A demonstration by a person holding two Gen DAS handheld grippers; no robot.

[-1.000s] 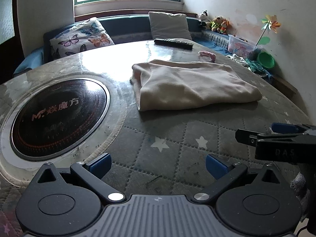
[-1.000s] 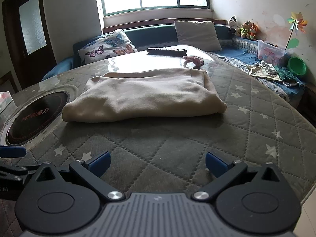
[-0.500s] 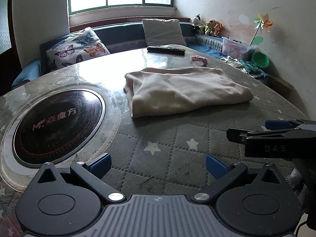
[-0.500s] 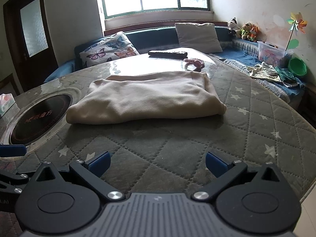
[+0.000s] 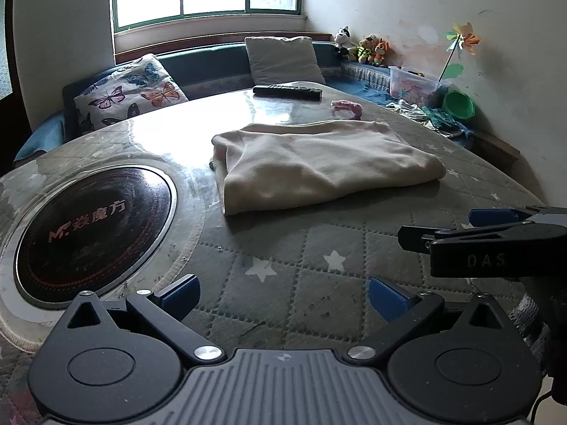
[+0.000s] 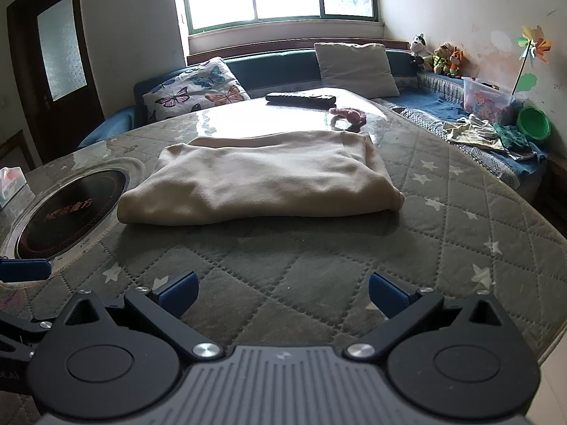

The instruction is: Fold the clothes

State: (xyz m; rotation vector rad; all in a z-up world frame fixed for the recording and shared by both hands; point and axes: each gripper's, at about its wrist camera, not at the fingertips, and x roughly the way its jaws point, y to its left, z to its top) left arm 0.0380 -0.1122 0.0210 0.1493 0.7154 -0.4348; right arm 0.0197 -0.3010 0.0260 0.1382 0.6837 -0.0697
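The left gripper (image 5: 283, 292) and right gripper (image 6: 281, 290) are held low over the quilted worktop (image 6: 319, 265), fingers spread and empty. Well beyond both, the folded cream garment (image 6: 258, 180) lies flat. A remote (image 6: 301, 98) is seen farther back.

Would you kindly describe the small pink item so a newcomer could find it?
Start at the round quilted table; beyond the folded cream garment, on the glossy far part, lies a small pink twisted fabric item. Its neighbour, the long black remote control, is straight and dark.
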